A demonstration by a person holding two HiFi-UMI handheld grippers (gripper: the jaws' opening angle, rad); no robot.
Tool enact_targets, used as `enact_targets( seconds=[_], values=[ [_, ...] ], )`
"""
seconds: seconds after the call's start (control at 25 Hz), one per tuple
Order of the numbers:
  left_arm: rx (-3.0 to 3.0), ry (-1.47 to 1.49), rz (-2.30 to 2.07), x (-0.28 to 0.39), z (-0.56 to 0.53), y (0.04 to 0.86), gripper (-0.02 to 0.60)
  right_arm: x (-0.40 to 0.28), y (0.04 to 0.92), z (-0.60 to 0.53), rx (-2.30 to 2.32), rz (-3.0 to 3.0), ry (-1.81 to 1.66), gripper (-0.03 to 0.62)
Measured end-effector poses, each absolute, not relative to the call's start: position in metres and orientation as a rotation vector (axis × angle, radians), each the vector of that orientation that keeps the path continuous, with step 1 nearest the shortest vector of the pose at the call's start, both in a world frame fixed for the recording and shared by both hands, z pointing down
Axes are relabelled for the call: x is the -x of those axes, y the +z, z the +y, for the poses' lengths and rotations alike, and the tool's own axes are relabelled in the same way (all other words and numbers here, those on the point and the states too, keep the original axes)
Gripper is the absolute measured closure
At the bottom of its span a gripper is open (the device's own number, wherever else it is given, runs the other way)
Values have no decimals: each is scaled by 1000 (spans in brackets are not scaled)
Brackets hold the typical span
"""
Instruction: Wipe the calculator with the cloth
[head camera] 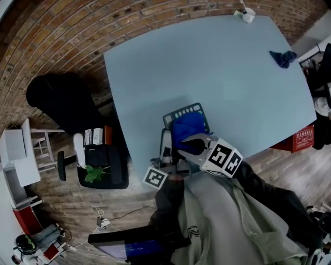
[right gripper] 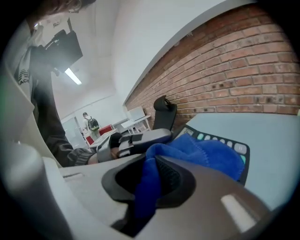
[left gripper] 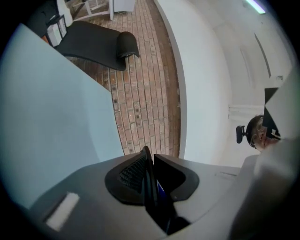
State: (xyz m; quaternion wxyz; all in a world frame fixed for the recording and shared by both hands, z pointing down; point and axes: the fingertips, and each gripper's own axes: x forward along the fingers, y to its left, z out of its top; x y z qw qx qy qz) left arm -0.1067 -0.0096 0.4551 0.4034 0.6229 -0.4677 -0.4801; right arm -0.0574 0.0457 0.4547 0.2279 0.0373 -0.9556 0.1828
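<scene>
The dark calculator with teal keys lies near the table's front edge. A blue cloth is bunched on top of it. My right gripper is shut on the cloth, which spreads from the jaws over the calculator's keys. My left gripper sits at the calculator's near left edge. In the left gripper view its jaws stand almost together on a thin dark slab seen edge-on, which looks like the calculator's rim. From the right gripper view the left gripper shows just beyond the cloth.
A second dark blue cloth lies at the table's far right and a small white object at the far edge. The pale blue table ends just under my grippers. A black chair stands to the left.
</scene>
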Motion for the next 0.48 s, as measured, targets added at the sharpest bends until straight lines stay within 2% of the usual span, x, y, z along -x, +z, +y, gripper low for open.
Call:
enact_targets(
  seconds=[0.12, 0.32, 0.48],
  values=[
    [-1529, -1233, -1179, 114, -9, 468, 528, 45, 475, 31, -155, -2577, 563, 533],
    [-1509, -1171, -1154, 122, -19, 497, 522, -15, 537, -18, -437, -2354, 581, 533],
    [-1508, -1084, -1100, 114, -32, 520, 522, -37, 560, -15, -456, -2299, 645, 533]
  ],
)
